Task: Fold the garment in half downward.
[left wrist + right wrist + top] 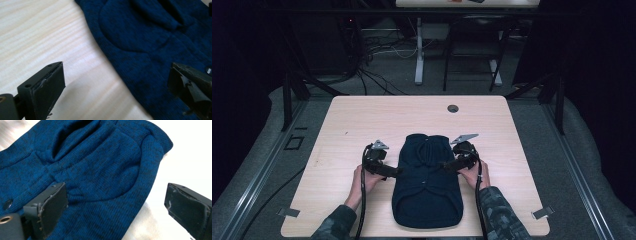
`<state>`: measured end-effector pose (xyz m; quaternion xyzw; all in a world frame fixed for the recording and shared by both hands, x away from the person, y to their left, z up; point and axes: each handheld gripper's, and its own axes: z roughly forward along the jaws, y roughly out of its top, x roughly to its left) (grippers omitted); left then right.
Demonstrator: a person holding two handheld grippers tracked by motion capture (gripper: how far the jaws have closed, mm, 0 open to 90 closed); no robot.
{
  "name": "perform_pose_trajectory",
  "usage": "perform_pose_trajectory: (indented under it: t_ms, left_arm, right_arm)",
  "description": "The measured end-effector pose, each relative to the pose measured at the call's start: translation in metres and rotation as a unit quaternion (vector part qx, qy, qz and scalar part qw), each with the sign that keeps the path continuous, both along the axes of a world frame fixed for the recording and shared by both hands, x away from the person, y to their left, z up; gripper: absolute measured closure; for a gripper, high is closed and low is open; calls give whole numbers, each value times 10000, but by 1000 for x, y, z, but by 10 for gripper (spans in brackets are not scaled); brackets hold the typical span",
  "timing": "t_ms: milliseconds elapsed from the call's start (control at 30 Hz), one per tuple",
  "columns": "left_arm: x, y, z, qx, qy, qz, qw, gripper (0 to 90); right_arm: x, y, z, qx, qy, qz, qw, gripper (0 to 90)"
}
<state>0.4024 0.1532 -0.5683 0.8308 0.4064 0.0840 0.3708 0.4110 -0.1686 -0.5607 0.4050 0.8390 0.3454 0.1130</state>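
A dark blue knitted garment [427, 180] lies folded flat on the light wooden table [352, 125], near the front edge. My left gripper [396, 172] rests at the garment's left edge, open, its jaws straddling the cloth's border [140, 65]. My right gripper [444, 166] sits at the right edge, also open, one jaw over the blue knit [100, 170] and the other over bare table. Neither holds anything. A small dark snap [7, 204] shows on the cloth.
The table has a round cable hole [453, 108] near its far edge. Beyond it stand table legs [419, 55] and loose cables [377, 50] on a grey floor. Metal brackets [543, 212] sit at the table's front corners.
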Motion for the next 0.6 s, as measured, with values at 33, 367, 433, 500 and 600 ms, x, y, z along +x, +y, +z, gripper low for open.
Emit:
perform_pose_trajectory:
  t_ms: [33, 367, 433, 500, 600]
  left_arm:
    - [6, -1, 0, -21, 40, 35, 10000, 18]
    - [34, -8, 14, 0, 100, 33, 9999, 26]
    - [36, -10, 16, 8, 112, 48, 9999, 27]
    - [44, -15, 20, 80, 107, 17, 9999, 30]
    - [50, -20, 22, 137, 110, -23, 9998, 30]
  right_arm:
    - [3, 1, 1, 22, 46, -33, 10000, 46]
    - [18, 0, 6, -33, 136, -18, 9999, 53]
    - [20, 0, 7, -12, 134, -50, 9999, 54]
    - [23, 0, 8, 9, 144, -64, 9999, 54]
    - [27, 0, 9, 6, 163, -71, 9998, 55]
